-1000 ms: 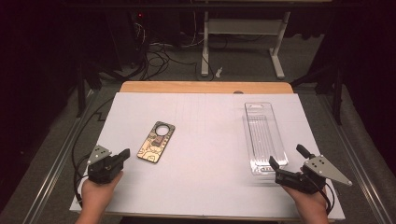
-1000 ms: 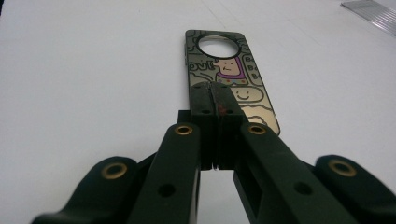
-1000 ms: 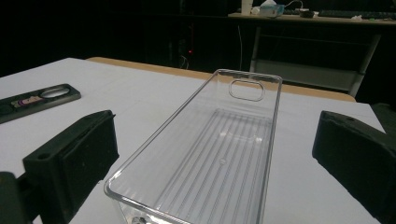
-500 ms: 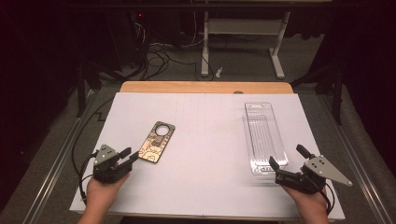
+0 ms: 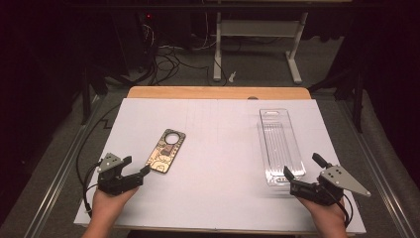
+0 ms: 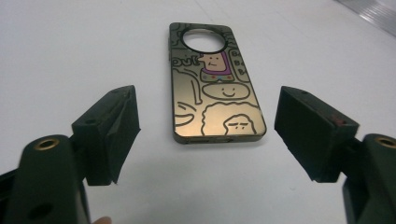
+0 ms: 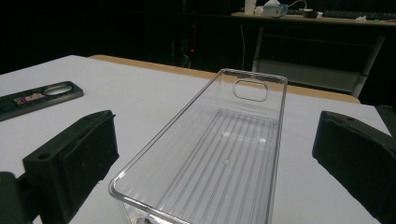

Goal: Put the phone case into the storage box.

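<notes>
While both hands rest at the near table edge, left gripper jaws have just been opening and stand wide apart, nothing between them. Gold rectangular phone case with cartoon doodles lies flat just ahead, short end toward the fingers, long axis running away along the approach line (left hand clearly nearer). Right gripper jaws are spread too, straddling the near end of the clear ribbed plastic tray, pads not touching. White table sheet is beneath both.

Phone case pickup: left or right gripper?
Left. The left gripper sits just short of the phone case, its jaws just opened and lined up on it, nothing between them. The right gripper faces the clear tray.
</notes>
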Demonstrator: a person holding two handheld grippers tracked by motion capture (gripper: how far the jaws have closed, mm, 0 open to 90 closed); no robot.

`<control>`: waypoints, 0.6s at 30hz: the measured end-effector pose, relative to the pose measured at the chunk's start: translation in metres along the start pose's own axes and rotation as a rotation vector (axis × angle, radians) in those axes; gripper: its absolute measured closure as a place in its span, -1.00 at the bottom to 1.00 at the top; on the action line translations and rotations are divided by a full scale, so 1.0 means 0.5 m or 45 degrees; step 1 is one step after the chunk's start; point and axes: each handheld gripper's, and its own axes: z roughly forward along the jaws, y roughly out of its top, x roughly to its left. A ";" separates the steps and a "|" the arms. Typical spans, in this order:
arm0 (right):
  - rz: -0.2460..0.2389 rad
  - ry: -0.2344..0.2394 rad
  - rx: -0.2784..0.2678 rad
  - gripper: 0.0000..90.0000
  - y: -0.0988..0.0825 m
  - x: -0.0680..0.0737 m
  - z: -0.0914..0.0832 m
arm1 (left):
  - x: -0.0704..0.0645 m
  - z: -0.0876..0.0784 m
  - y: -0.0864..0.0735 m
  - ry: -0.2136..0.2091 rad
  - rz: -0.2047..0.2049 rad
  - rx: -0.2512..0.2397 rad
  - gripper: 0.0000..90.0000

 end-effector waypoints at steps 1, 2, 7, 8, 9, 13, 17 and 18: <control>0.000 0.000 0.001 -0.99 0.000 0.000 0.000 | 0.000 0.000 0.001 -0.016 0.008 0.009 -0.57; 0.000 -0.001 0.001 -0.99 0.000 0.000 0.000 | 0.000 0.000 0.002 -0.023 0.012 0.015 -0.65; -0.001 -0.001 0.004 -0.99 -0.001 0.000 0.000 | -0.006 0.007 0.004 -0.016 0.054 0.070 -0.89; -0.002 -0.001 0.003 -0.99 -0.001 0.000 0.000 | -0.007 0.009 0.004 -0.014 0.058 0.082 -0.98; -0.003 -0.001 0.003 -0.99 0.000 0.000 0.000 | -0.007 0.009 0.004 -0.014 0.058 0.082 -1.00; -0.002 -0.001 0.002 -0.99 -0.001 -0.002 0.000 | -0.014 0.016 0.005 0.002 0.088 0.108 -1.00; 0.000 -0.002 0.001 -0.99 -0.001 -0.003 -0.001 | -0.015 0.018 0.004 0.000 0.089 0.121 -1.00; -0.002 -0.002 -0.001 -0.99 0.000 -0.003 -0.002 | -0.015 0.019 0.004 -0.001 0.087 0.135 -1.00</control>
